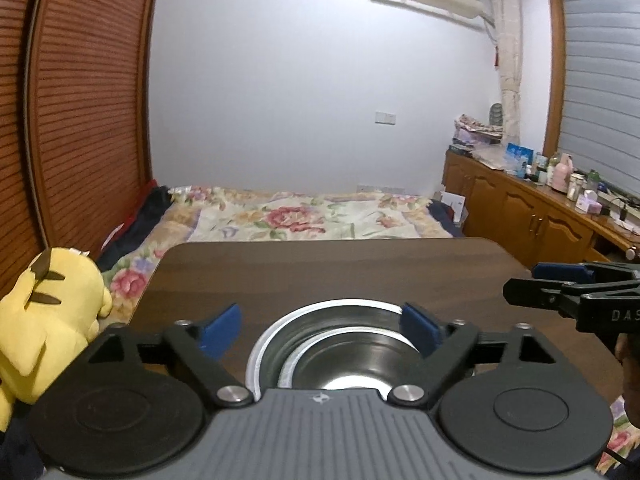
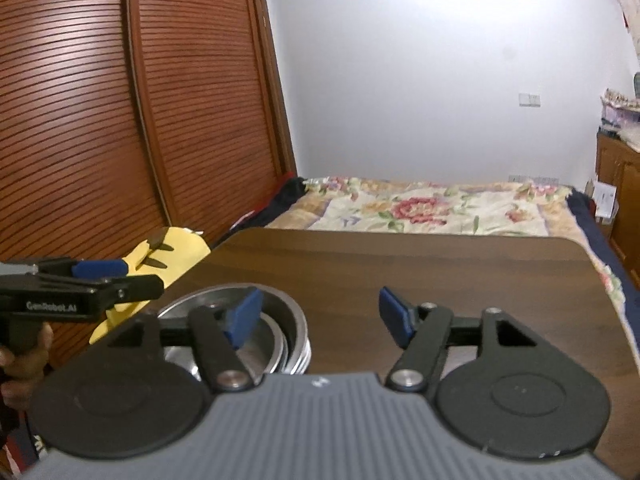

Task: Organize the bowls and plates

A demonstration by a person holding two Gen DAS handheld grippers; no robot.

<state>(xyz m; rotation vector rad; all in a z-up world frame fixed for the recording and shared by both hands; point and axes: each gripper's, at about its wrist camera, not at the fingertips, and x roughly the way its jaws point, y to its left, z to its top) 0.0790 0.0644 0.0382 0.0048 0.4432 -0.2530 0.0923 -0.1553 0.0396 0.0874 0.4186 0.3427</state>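
A stack of nested steel bowls [image 1: 340, 356] sits on the dark wooden table [image 1: 360, 268], near its front edge. My left gripper [image 1: 320, 326] hovers just above the stack with its jaws wide open; its blue pads [image 1: 224, 328] stand apart from the rim. In the right wrist view the same bowls [image 2: 296, 340] lie low at the left. My right gripper [image 2: 319, 314] is open with nothing between its fingers; its left pad hangs over the bowls. Each gripper also shows from the side in the other's view: the right gripper [image 1: 524, 284] and the left gripper [image 2: 136, 276].
A yellow plush toy [image 1: 48, 312] lies left of the table. Behind the table is a bed with a floral cover [image 1: 300, 216]. A wooden cabinet [image 1: 540, 216] with bottles runs along the right. Louvred wardrobe doors [image 2: 100, 120] stand at the left. A hand [image 2: 24, 356] holds the left gripper.
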